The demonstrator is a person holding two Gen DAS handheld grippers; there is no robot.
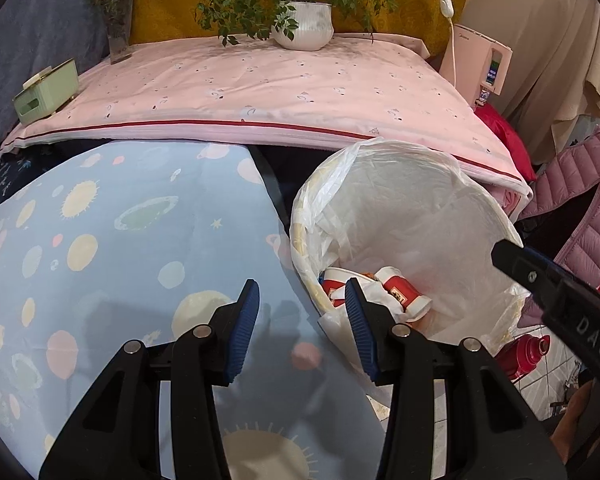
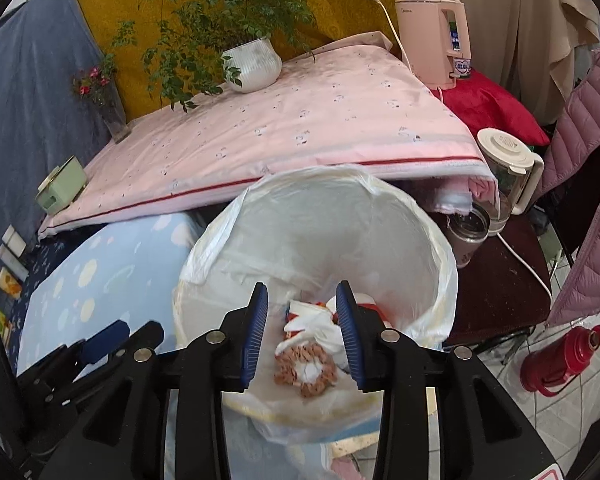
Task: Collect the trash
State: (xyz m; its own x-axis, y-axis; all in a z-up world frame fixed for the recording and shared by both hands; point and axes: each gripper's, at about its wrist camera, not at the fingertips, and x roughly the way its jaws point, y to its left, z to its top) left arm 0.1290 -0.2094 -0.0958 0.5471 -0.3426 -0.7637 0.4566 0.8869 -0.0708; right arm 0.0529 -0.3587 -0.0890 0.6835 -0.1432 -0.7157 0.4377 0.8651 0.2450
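Note:
A bin lined with a white plastic bag (image 1: 416,208) (image 2: 320,208) stands beside a blue cloth with a planet print (image 1: 120,240). Inside lie red and white paper cups (image 1: 400,290), crumpled white paper (image 2: 320,330) and a brownish frilly ring (image 2: 306,372). My right gripper (image 2: 302,286) hangs open over the bin's mouth. The trash lies below its fingers and the pads touch none of it. My left gripper (image 1: 301,284) is open over the blue cloth at the bin's left edge, with nothing between its fingers. Each gripper shows in the other's view, the right gripper (image 1: 512,258) and the left gripper (image 2: 108,338).
Behind the bin is a pink-covered table (image 1: 260,80) with a potted plant (image 1: 303,24), a flower vase (image 1: 118,28) and a green tissue box (image 1: 46,90). A pink kettle (image 2: 436,40), a glass jug (image 2: 508,168), a red thermos (image 2: 560,360) and a pink jacket (image 2: 596,184) stand right.

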